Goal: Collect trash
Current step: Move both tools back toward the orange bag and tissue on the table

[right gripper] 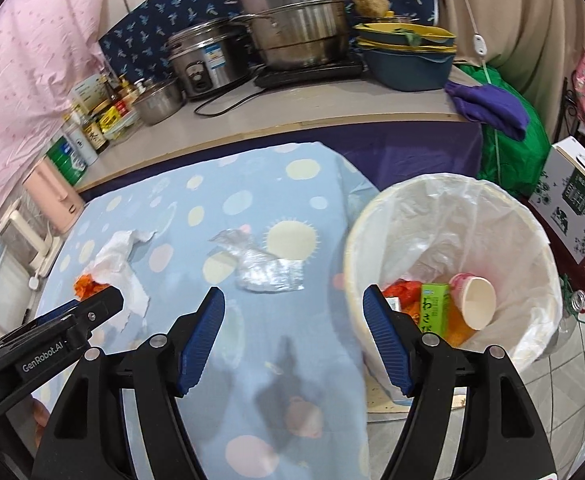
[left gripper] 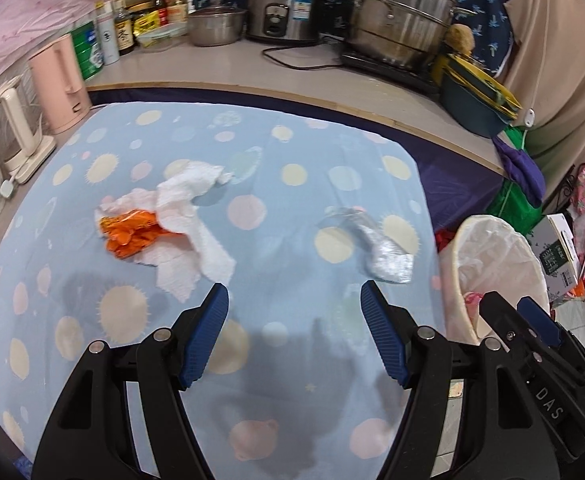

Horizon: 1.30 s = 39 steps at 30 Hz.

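A crumpled white paper towel (left gripper: pixel 190 224) with an orange wrapper (left gripper: pixel 132 234) on it lies on the left of the blue dotted cloth (left gripper: pixel 272 200). A silver foil wrapper (left gripper: pixel 384 254) lies to the right. My left gripper (left gripper: pixel 294 300) is open and empty above the cloth, between the two. My right gripper (right gripper: pixel 294 304) is open and empty, over the cloth's edge beside the lined bin (right gripper: pixel 376 216). The bin holds a paper cup (right gripper: pixel 476 300), a green box (right gripper: pixel 436 306) and orange trash. The foil wrapper (right gripper: pixel 270 272) and towel (right gripper: pixel 120 260) show ahead of it.
A counter (left gripper: pixel 220 68) behind carries steel pots (left gripper: pixel 400 12), a rice cooker (left gripper: pixel 284 4), bottles and a pink kettle (left gripper: pixel 58 80). A printed box (right gripper: pixel 572 200) and green bag (right gripper: pixel 508 152) stand right of the bin. The left gripper's body (right gripper: pixel 52 332) shows at left.
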Motion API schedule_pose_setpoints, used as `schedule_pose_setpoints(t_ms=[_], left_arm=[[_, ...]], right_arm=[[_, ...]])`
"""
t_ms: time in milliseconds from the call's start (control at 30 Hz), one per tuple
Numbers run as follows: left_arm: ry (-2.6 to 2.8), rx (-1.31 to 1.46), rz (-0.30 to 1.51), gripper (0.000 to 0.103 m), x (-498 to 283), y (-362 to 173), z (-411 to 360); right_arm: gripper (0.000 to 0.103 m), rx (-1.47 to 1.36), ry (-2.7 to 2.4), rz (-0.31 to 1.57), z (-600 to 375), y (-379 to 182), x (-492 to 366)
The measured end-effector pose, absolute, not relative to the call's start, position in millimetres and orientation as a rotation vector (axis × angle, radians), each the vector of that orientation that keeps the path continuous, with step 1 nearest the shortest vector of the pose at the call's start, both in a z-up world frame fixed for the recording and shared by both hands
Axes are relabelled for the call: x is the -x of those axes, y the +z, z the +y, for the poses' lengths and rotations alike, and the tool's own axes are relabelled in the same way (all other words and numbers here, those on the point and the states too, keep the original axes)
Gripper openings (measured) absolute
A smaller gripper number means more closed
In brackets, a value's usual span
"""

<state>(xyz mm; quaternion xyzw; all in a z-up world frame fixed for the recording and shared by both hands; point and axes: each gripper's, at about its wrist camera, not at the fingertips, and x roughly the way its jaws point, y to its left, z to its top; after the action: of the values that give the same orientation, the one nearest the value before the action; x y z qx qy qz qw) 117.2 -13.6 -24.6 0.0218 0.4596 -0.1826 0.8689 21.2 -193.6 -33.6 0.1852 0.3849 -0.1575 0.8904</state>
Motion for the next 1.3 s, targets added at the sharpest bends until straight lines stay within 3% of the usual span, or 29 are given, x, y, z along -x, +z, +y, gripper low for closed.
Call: schedule_pose_setpoints(t_ms=[400,867,1300], left_arm=[[-0.308,-0.016,0.992,0.066,-134.8,-41.6,36.4],[-0.17,0.111,0.996,0.077,-177.6,-66.2,116.5],[-0.227,0.097,0.963,0.078,-213.8,-79.3,110.8]], right_arm=[[0.069,-0.314,-0.254,0.851,-142.9,-42.3,-58.2],[0.069,-0.29,-0.227,0.909,-128.8,-66.1,-95.7],[0.069,-0.297,-0.224,0.938,-132.8,-80.5,-123.6]])
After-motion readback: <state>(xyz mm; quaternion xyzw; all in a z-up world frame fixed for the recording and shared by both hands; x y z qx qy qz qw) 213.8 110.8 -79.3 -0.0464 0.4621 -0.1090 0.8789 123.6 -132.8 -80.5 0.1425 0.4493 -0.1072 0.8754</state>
